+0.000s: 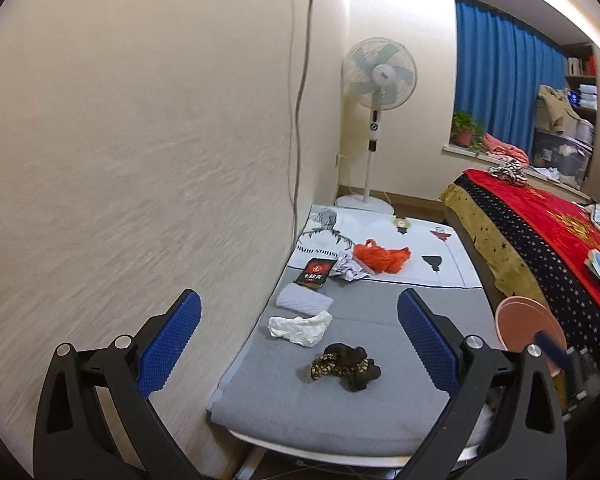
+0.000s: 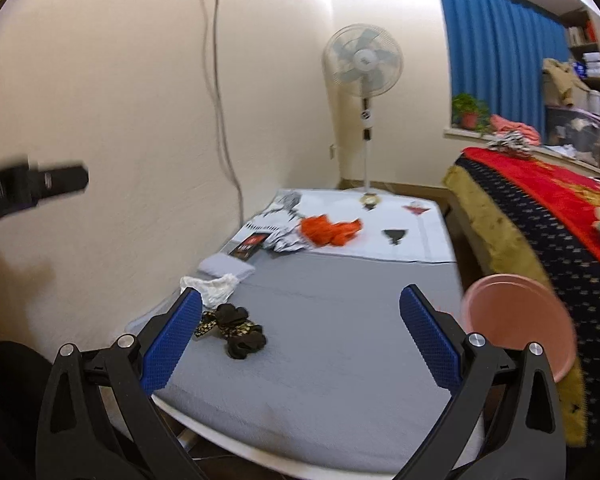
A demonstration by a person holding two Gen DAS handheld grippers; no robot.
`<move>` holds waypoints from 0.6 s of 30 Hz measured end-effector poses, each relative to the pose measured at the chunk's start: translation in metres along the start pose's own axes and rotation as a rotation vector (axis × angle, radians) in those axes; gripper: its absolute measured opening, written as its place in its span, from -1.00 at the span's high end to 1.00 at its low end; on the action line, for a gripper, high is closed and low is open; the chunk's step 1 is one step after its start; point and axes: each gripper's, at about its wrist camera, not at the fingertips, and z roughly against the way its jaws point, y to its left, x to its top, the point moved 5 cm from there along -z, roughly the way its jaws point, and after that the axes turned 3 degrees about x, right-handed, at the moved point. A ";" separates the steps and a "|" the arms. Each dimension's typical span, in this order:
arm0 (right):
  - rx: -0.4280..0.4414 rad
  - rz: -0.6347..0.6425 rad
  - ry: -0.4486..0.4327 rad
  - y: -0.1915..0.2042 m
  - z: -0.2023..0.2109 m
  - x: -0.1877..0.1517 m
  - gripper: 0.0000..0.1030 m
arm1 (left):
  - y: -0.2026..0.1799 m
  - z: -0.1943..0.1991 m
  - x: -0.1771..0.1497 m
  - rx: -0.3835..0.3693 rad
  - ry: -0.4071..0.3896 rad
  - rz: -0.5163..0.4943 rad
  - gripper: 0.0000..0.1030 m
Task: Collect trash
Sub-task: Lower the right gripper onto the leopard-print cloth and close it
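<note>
Trash lies on a grey mattress [image 1: 340, 392] [image 2: 340, 340] by the wall. Nearest is a black-and-gold crumpled wrapper [image 1: 346, 364] [image 2: 236, 326], then a white crumpled tissue [image 1: 300, 326] [image 2: 212, 284]. Farther back are a white folded pack [image 1: 304, 300], a black box with a red logo [image 1: 315, 274] [image 2: 250, 245], crumpled paper [image 1: 350, 268] and an orange plastic bag [image 1: 380, 256] [image 2: 330, 230]. A pink bin [image 1: 520, 320] [image 2: 516, 320] stands at the right. My left gripper [image 1: 299, 294] and right gripper [image 2: 300, 291] hover open above the near end, holding nothing.
A bed with a red and dark starred blanket [image 1: 540, 232] [image 2: 548, 216] runs along the right. A white standing fan [image 1: 376, 80] [image 2: 362, 64] is in the far corner. A cable [image 1: 300, 100] hangs down the wall. A potted plant [image 1: 464, 128] sits on the window sill.
</note>
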 end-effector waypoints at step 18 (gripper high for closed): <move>0.139 0.041 0.210 0.055 -0.165 -0.050 -0.55 | 0.012 -0.062 -0.001 0.013 0.059 0.033 -0.85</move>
